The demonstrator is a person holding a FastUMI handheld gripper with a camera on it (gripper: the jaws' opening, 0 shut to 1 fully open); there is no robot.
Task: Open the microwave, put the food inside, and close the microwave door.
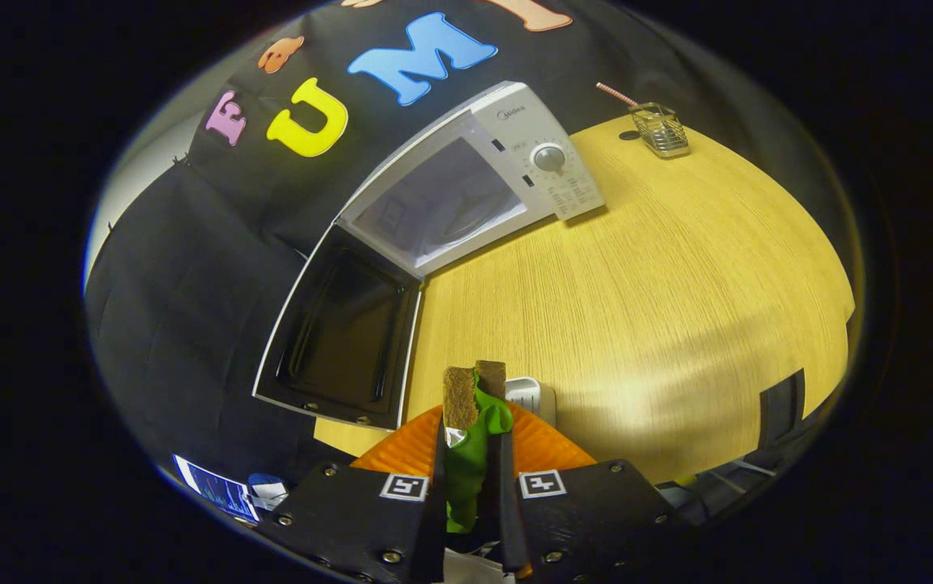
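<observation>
held the green, leaf-shaped piece of toy food (470, 454) pinched between both fingers of the gripper (475, 389), closed tight on it, with the fingertips (460, 396) poking up past the top of the leaf. hovered above the round orange ribbed plate (543, 446), just beneath and behind the fingers, beside a small white object (527, 392) at the plate's far edge, too hidden to identify.

judged as the middle step: door already done, food picked up, placing not yet begun. saw the white microwave with the round dial and grey-tinted window (479, 182) well beyond the fingers on the pale wooden tabletop (661, 276), its dark-lined door (345, 328) swung fully open toward the near side and lying off to the left of the fingers. noted a small wire basket with a pink-striped straw (659, 130) far off past the microwave, out of the way.

next move, by estimate: carry forward and a little left over the open door, keep the leaf clear of the door's edge, aim into the cavity mouth and lower before letting go. likely called for steady pressure, since soft, thin food could slip or twist. closing the door left for afterward.
</observation>
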